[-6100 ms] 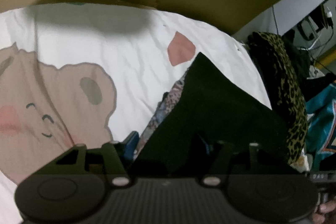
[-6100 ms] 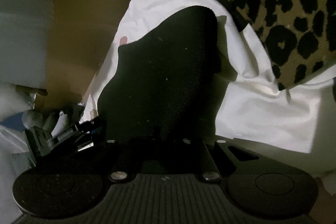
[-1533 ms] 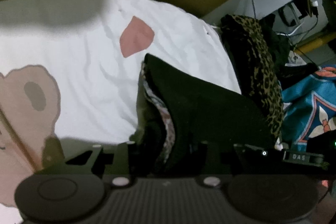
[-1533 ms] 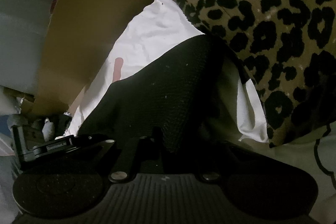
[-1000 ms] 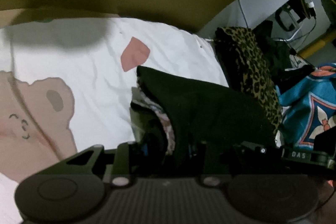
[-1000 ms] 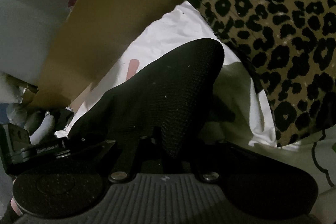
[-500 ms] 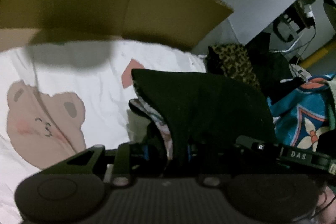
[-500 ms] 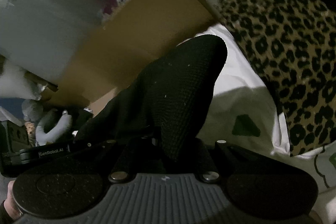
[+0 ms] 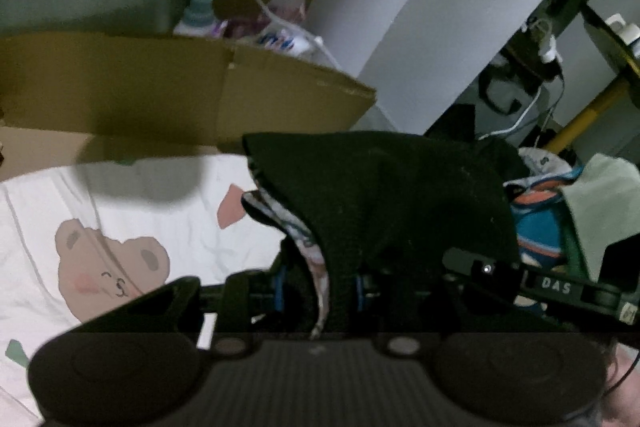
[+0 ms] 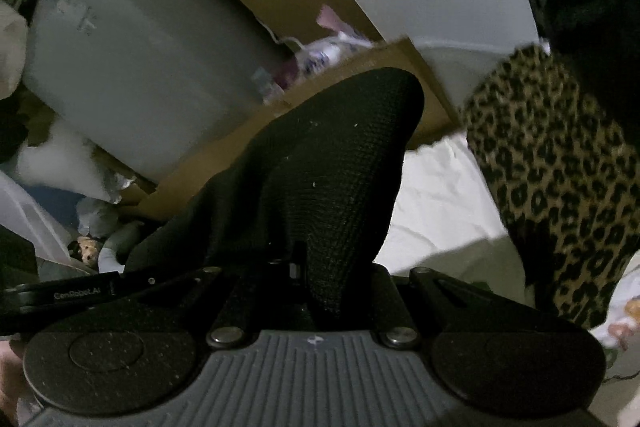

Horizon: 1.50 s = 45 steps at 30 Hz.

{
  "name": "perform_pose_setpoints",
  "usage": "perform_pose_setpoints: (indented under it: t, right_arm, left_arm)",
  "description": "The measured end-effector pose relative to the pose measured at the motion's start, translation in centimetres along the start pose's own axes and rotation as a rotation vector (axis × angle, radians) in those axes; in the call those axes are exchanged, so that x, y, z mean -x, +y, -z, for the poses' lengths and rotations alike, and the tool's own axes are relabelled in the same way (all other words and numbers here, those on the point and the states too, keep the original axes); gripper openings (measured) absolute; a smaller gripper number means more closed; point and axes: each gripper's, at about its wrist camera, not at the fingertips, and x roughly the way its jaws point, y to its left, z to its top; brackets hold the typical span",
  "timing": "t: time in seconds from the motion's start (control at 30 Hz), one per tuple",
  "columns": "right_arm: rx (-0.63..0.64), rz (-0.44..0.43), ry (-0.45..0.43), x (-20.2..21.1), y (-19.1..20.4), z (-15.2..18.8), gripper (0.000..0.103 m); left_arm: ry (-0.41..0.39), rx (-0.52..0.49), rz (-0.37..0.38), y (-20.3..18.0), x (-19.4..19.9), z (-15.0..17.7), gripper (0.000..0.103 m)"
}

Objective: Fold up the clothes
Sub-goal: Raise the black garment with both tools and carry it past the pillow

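The black knit garment (image 9: 384, 195) hangs lifted above the bed sheet (image 9: 160, 211), bunched and held from 2 sides. The left tool (image 9: 320, 291) is clamped on one gathered edge, where a patterned lining (image 9: 308, 247) shows beside the black cloth, and the right tool (image 10: 316, 279) is pinched on another edge, with the fabric rising toward 12 o'clock in its view. The cloth looks soft and limp, light enough to hold by a pinch, with an open knit that sags and drapes between the holds; I judge it is not slippery, but it will stretch and lose shape if pulled hard. The best hold is likely at corners or along a hem, so the panel can be spread flat instead of staying wadded. In the left view, cardboard (image 9: 160, 83) stands at 11 o'clock. In the right view, a leopard-print fabric (image 10: 560, 179) lies at 3 o'clock, near enough to snag the garment as it comes down.
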Motion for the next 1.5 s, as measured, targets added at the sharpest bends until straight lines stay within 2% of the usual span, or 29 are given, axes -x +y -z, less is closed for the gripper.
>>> perform_pose_setpoints:
  t: [0.5, 0.73, 0.87, 1.17, 1.5]
  right_arm:
    - [0.093, -0.001, -0.091, 11.3, 7.3, -7.0, 0.007]
    - [0.139, -0.002, -0.142, 16.2, 10.0, -9.5, 0.007]
    - [0.138, -0.021, -0.178, 19.7, 10.7, -10.3, 0.007]
    - [0.177, 0.001, -0.259, 27.1, 12.5, -11.2, 0.007]
    - [0.272, 0.022, -0.315, 34.1, 15.2, -13.9, 0.007]
  left_arm:
    - [-0.133, -0.013, 0.024, -7.6, 10.9, -3.5, 0.032]
    - [-0.166, -0.015, 0.044, -10.5, 14.2, -4.2, 0.032]
    - [-0.189, -0.053, 0.035, -13.1, 16.6, -4.5, 0.032]
    - [-0.245, -0.102, 0.058, -18.5, 21.2, -4.4, 0.032]
    - [-0.291, -0.088, 0.111, -22.0, 24.1, -4.4, 0.032]
